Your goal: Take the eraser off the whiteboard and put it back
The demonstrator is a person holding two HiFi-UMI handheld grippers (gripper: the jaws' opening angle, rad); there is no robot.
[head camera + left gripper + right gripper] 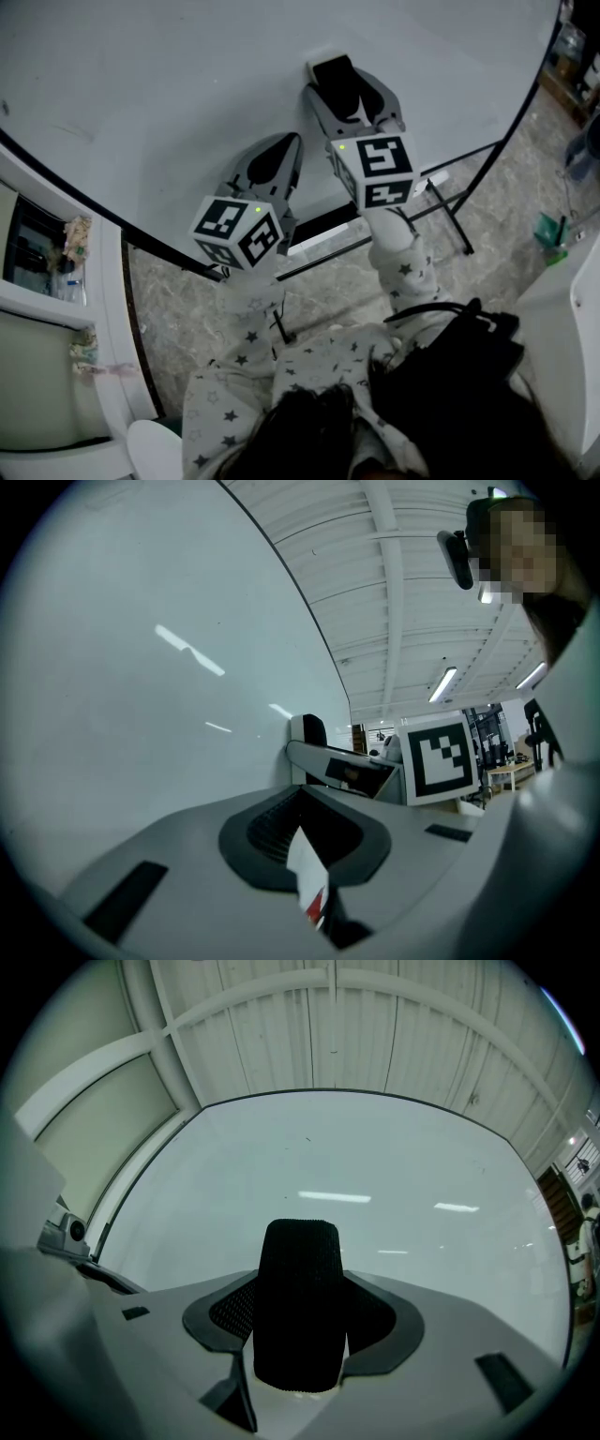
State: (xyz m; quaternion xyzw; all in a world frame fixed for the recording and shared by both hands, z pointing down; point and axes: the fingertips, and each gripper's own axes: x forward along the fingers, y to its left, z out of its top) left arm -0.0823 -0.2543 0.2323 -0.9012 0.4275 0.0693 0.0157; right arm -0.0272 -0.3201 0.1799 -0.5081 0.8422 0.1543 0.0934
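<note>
The whiteboard (187, 84) fills the far side of the scene. Its black stand (452, 208) rests on the mottled floor (169, 309) to the right. The person's star-printed sleeves (405, 274) reach up from the near edge, one gripper in each hand. The right gripper (302, 1274) is the farther one and points at the board. Its jaws are spread wide and close on the two long sides of the eraser (336, 80). The eraser is a black block with a pale far end that lies right against the whiteboard. The left gripper (302, 791) is nearer, just left of the right one, beside the board's lower edge. Its jaws are pressed together at the tips. A small white tag (307, 878) with a red mark shows low in the gap behind those tips.
</note>
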